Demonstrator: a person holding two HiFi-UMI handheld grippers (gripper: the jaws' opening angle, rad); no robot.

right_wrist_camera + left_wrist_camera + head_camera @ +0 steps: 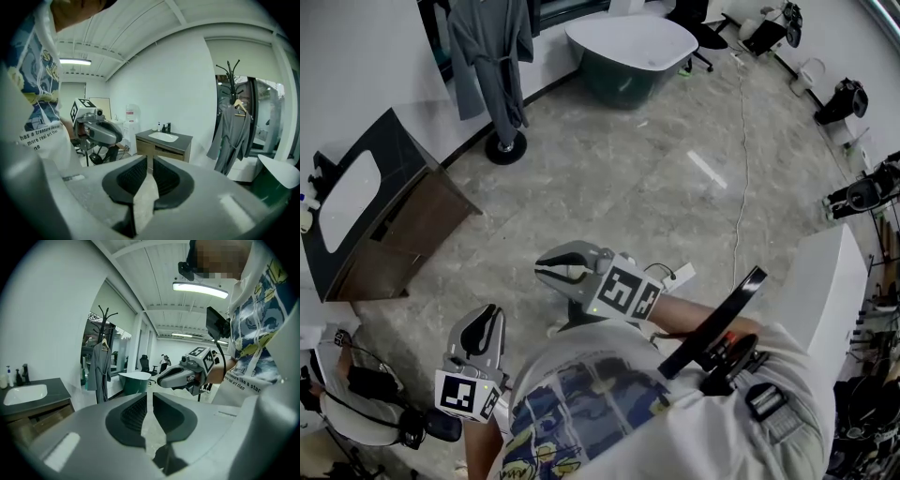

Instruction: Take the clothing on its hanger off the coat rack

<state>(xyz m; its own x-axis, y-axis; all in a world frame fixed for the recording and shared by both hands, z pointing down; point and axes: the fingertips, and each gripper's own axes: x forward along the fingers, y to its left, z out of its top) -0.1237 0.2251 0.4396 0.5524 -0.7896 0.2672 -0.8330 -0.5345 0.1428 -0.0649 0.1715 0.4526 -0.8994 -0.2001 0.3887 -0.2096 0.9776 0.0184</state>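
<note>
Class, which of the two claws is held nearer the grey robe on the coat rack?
The right claw: it reaches further ahead toward the grey robe; the left claw sits back beside the person's waist.

The robe (pixel 490 52) at eleven o'clock was grey, the coat rack (pixel 505 147) black, the bathtub (pixel 614 89) at twelve dark green outside, white inside; the floor (pixel 675 187) was grey marbled.

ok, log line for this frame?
stage: pre-grasp, away from coat rack | left tool: shut, empty | right tool: shut, empty | grey robe: on hanger on rack, untouched
</note>
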